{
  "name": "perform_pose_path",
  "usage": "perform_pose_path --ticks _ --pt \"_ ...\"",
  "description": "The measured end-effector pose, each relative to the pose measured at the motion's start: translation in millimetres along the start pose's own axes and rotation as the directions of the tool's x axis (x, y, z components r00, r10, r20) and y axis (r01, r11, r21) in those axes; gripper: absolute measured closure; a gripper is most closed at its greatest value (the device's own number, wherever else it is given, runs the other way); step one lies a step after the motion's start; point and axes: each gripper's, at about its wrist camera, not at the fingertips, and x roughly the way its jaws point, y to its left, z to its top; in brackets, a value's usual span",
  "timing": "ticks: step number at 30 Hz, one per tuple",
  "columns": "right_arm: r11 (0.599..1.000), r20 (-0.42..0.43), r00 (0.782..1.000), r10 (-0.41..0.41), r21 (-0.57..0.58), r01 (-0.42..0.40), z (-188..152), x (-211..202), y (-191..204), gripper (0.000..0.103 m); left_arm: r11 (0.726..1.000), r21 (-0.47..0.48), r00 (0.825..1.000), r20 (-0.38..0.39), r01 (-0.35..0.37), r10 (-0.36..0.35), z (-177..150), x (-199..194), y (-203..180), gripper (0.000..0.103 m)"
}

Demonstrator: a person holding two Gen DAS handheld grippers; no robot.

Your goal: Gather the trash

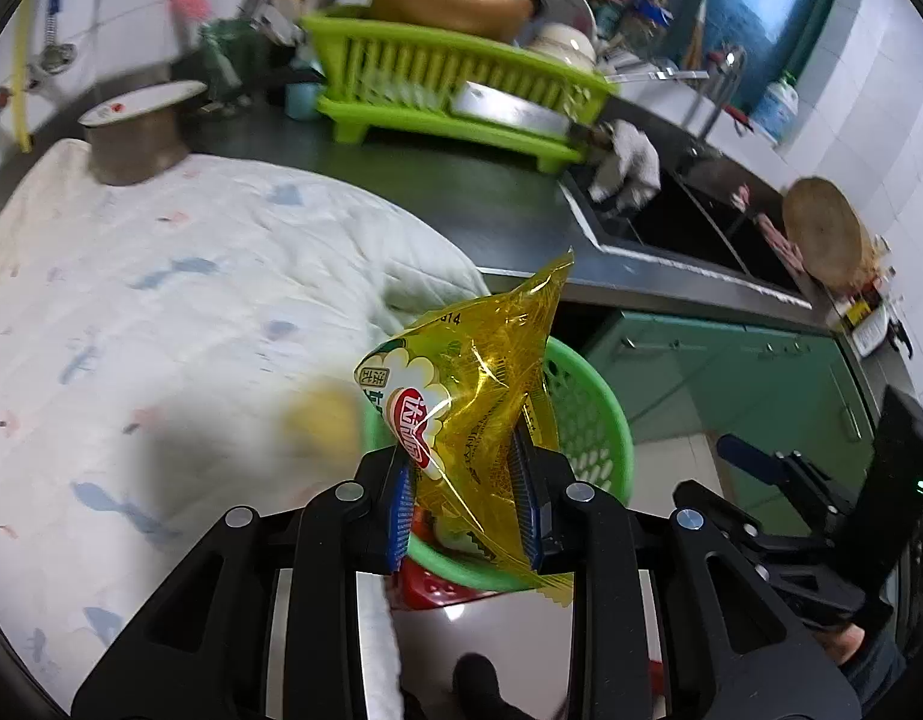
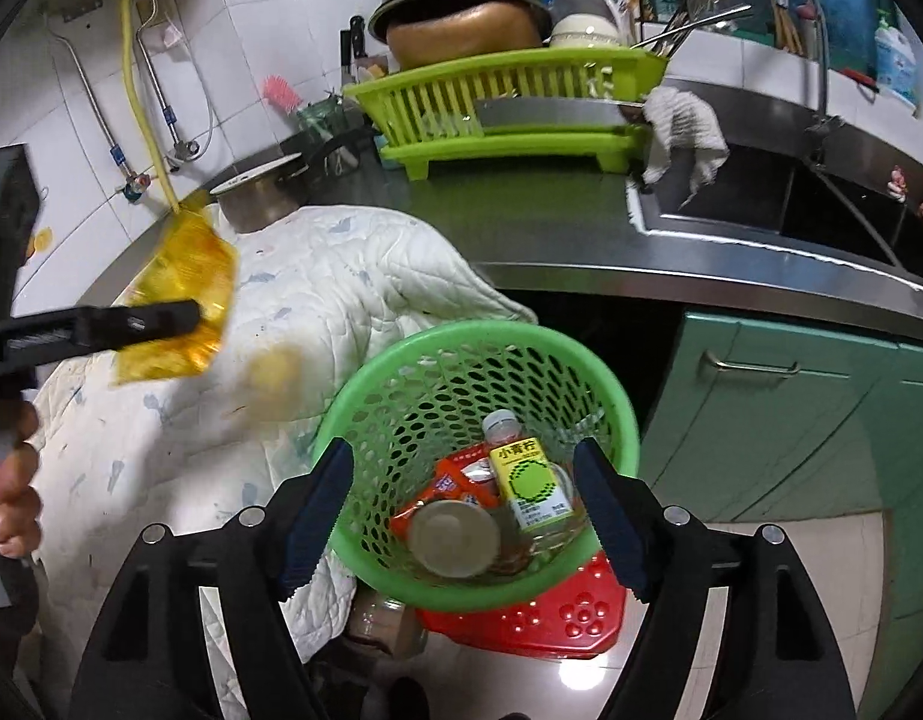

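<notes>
My left gripper (image 1: 467, 516) is shut on a crinkled yellow snack wrapper (image 1: 479, 396), its blue pads pinching the lower part. The wrapper hangs just left of and above a green mesh basket (image 1: 587, 420). The right wrist view shows that same wrapper (image 2: 179, 294) off to the left over the white cloth, apart from the basket (image 2: 365, 378). My right gripper (image 2: 461, 447) stands open over the basket's mouth with nothing between its pads. Inside the basket lie a small bottle with a yellow label (image 2: 530, 483), a red wrapper (image 2: 455, 480) and a round lid (image 2: 452, 537).
The basket rests on a red plastic stool (image 2: 557, 618) with a jar (image 2: 380, 624) beside it. A white quilted cloth (image 2: 317, 300) covers the surface to the left. Behind are a steel pot (image 2: 257, 198), a green dish rack (image 2: 509, 114), the sink (image 2: 761, 198) and green cabinets (image 2: 791, 420).
</notes>
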Motion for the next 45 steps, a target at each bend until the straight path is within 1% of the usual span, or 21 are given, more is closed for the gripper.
perform_pose_path --ticks 2,8,12,15,16,17,20,21,22,27,34,37,41,45 --pt "1.0 0.0 1.0 0.004 0.005 -0.004 -3.4 -5.8 -2.4 0.027 1.0 0.014 1.0 -0.028 0.001 -0.001 -0.8 12.2 -8.6 0.074" --pt "1.0 0.001 1.0 -0.009 0.017 0.009 -15.0 -16.6 -6.8 0.027 0.998 0.058 0.996 -0.085 -0.016 0.021 -1.6 38.6 -25.6 0.069" --pt "1.0 0.002 1.0 -0.013 0.025 0.013 -19.9 -22.2 -8.5 0.025 0.998 0.063 0.994 -0.108 -0.027 0.034 -0.7 49.0 -27.2 0.068" --pt "1.0 0.008 1.0 -0.017 0.027 0.016 -21.5 -27.4 -7.9 0.025 0.998 0.059 0.992 -0.116 -0.033 0.039 -0.3 53.7 -26.6 0.061" --pt "0.999 0.011 1.0 -0.018 0.027 0.017 -21.5 -28.7 -7.6 0.024 0.998 0.057 0.992 -0.119 -0.033 0.04 -0.5 54.5 -26.7 0.054" --pt "0.999 0.013 1.0 -0.018 0.028 0.017 -20.6 -28.9 -8.0 0.024 0.998 0.053 0.992 -0.12 -0.039 0.045 -0.7 55.0 -26.5 0.051" --pt "0.999 0.018 1.0 -0.018 0.029 0.017 -20.3 -31.0 -8.1 0.024 0.998 0.05 0.992 -0.119 -0.04 0.046 -0.9 55.0 -26.0 0.05" --pt "0.999 0.02 1.0 -0.016 0.029 0.016 -20.0 -31.4 -7.8 0.024 0.998 0.046 0.992 -0.12 -0.039 0.045 -1.0 54.5 -25.5 0.047" --pt "1.0 0.02 1.0 -0.014 0.028 0.014 -19.7 -31.5 -7.1 0.024 0.998 0.042 0.992 -0.118 -0.039 0.044 -0.6 53.8 -25.1 0.044" --pt "1.0 0.025 1.0 -0.009 0.02 0.008 -18.2 -31.5 -4.6 0.023 0.999 0.029 0.994 -0.099 -0.04 0.042 0.6 44.2 -21.0 0.039" --pt "1.0 0.034 0.999 0.005 0.005 -0.006 -13.4 -31.3 4.0 0.022 0.997 0.021 0.996 -0.044 -0.071 0.072 3.6 19.3 -13.7 0.031" --pt "1.0 0.042 0.999 0.012 -0.007 -0.012 -10.2 -31.8 10.0 0.02 0.996 0.011 0.996 -0.016 -0.09 0.09 5.1 6.8 -9.4 0.028" --pt "1.0 0.042 0.999 0.018 -0.024 -0.017 -6.5 -31.8 17.0 0.02 0.992 0.004 0.992 0.028 -0.127 0.127 6.9 -11.3 -3.5 0.025" --pt "0.999 0.044 0.999 0.03 -0.04 -0.028 -1.0 -31.5 24.2 0.019 0.986 -0.016 0.983 0.072 -0.167 0.168 4.9 -31.6 7.3 0.017"
